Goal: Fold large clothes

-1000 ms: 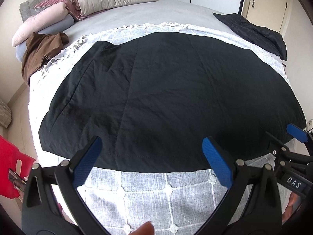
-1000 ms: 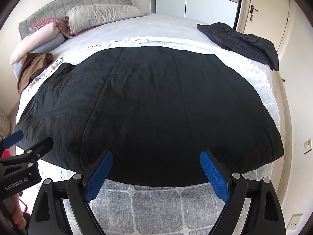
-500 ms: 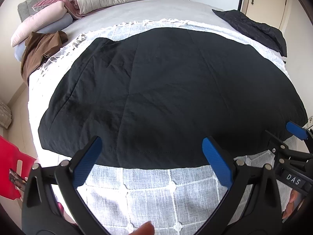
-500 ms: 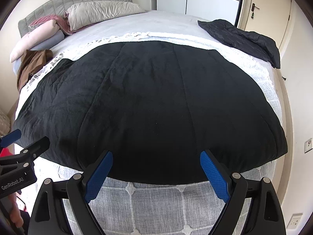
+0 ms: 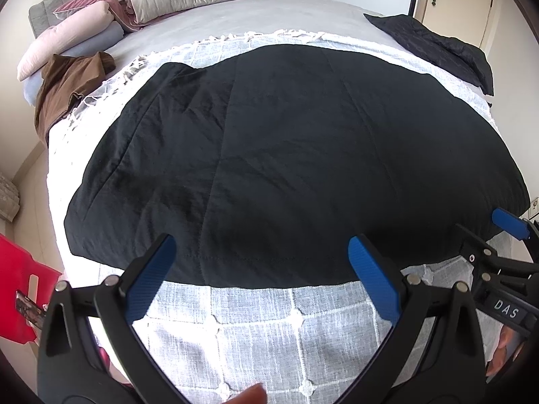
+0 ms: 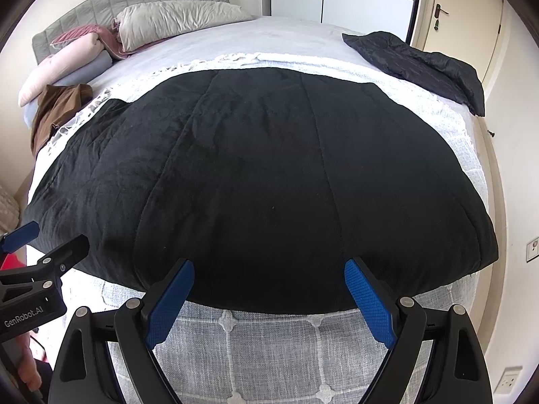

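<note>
Two wide-open grippers hover at the near hem of a black garment (image 5: 296, 168), with no fold begun.

Left wrist view: the left gripper (image 5: 262, 269) stands fully spread and empty over the hem, near the garment's left corner; the garment lies flat on the white throw (image 5: 269, 330). Right wrist view: the right gripper (image 6: 269, 293), equally spread and holding nothing, hangs over the same hem toward the garment's right corner. I judge this the pre-grasp step; next, each must drop to the hem and pinch it.
</note>
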Demonstrator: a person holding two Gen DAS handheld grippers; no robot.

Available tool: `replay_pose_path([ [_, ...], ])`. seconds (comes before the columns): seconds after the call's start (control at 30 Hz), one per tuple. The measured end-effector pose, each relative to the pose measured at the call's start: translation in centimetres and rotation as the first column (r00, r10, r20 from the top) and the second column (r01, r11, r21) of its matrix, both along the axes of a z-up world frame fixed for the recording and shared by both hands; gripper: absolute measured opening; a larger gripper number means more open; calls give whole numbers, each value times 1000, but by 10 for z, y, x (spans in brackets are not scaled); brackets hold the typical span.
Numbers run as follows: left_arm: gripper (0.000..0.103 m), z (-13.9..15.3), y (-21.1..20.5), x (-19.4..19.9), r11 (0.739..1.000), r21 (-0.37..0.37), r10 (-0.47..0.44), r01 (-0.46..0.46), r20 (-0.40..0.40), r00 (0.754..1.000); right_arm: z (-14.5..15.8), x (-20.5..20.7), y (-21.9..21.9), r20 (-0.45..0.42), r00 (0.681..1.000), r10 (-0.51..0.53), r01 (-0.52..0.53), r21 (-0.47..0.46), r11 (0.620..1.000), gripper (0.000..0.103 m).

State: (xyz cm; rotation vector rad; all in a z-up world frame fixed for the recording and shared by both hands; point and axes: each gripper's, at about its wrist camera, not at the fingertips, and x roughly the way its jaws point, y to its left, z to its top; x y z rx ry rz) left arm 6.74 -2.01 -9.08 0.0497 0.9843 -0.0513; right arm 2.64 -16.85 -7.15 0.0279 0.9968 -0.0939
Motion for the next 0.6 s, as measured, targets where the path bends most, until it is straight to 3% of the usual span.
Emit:
replay_pose_path([
  [0.47, 102, -3, 0, -1, 1000, 1, -5, 5, -12, 1000, 0, -1, 0, -2, 1000, 2, -2, -5, 1000, 92],
  [0.6, 102, -12, 4, 3, 999, -13, 40, -40, -36, 999, -5, -2, 3, -13, 1000, 11, -11, -14, 1000, 92],
])
